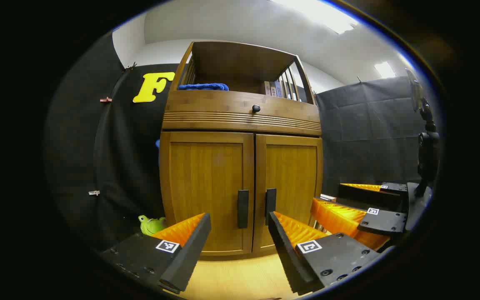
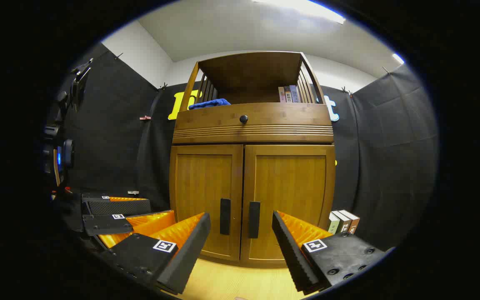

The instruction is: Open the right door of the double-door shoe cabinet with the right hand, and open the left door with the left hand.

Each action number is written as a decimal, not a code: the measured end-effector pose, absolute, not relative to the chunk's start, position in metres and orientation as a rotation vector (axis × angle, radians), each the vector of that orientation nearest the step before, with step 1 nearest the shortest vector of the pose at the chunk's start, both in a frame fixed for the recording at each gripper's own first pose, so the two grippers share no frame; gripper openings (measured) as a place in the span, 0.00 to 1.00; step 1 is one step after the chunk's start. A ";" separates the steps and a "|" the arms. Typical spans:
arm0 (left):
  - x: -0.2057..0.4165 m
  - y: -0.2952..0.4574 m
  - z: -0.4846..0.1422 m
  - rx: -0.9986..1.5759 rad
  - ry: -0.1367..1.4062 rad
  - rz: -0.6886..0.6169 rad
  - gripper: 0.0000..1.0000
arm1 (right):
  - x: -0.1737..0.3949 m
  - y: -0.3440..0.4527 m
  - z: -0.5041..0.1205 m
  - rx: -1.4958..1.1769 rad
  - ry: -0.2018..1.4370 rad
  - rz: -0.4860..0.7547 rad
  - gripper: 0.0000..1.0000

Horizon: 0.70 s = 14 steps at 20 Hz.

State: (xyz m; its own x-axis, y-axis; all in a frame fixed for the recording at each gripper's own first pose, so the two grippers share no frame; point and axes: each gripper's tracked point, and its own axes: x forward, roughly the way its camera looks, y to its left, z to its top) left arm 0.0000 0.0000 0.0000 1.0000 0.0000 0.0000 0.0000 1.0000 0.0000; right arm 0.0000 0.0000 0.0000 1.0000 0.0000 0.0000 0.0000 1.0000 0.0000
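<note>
Both hand-held grippers spread, empty — shoe cabinet doors closed; shelf holds blue cloth, books.

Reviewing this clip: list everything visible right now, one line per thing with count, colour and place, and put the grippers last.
shoe cabinet: 1, brown wood, centre, against the booth wall
left door: 1, brown wood, shut
right door: 1, brown wood, shut
door handles: 2, black, upright bars on either side of the centre seam
drawer knob: 1, black, middle of the drawer front above the doors
blue cloth: 1, blue, left of the open top shelf
books: a few, mixed colours, upright at the shelf's right
boxes: 3, on the floor right of the cabinet
green plush toy: 1, green, floor left of the cabinet
left gripper: 1, open, short of the doors
right gripper: 1, open, short of the doors
</note>
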 end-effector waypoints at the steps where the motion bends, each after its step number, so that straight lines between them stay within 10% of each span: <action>1: 0.000 0.000 -0.002 0.004 0.000 -0.001 0.87 | 0.002 0.000 -0.001 -0.005 -0.002 -0.001 0.94; 14: 0.018 -0.006 -0.005 0.023 -0.004 -0.013 0.90 | 0.008 -0.010 -0.010 -0.026 -0.008 -0.012 0.94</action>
